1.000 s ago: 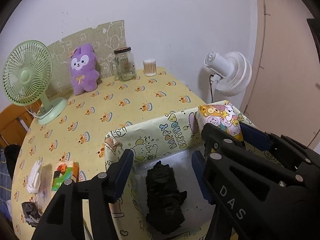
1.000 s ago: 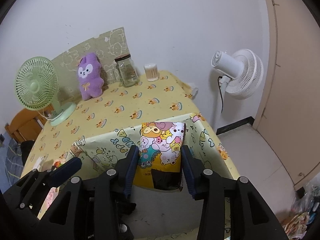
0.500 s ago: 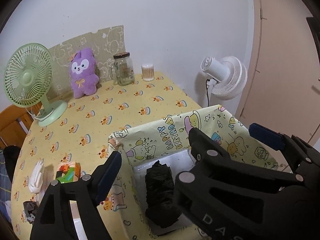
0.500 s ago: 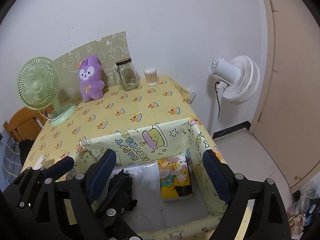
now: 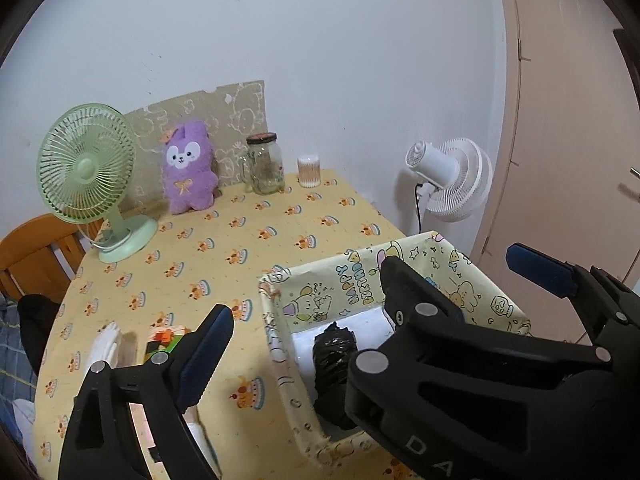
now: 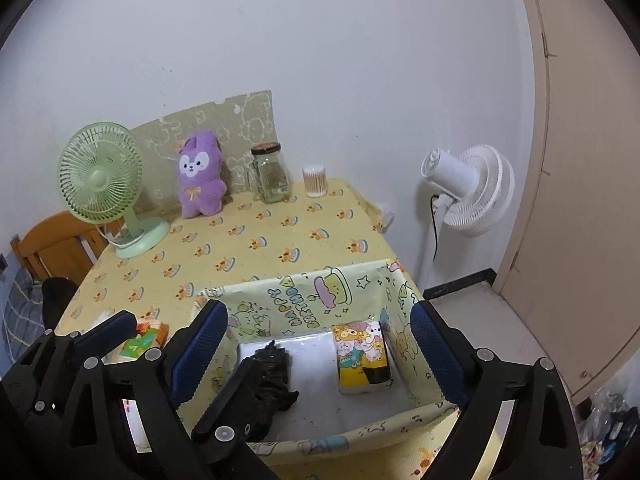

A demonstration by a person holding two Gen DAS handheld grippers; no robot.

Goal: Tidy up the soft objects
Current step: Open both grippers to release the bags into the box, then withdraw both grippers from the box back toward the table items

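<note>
The right gripper stands wide, its jaws having just opened, nothing between the pads; below it, lower centre of the right view, the tissue pack lies in the box at its right side; the black bag lies at the left side, apart from the pack; the left gripper has also just opened and grips nothing; the plush stands upper left on the table, by the jar.
</note>
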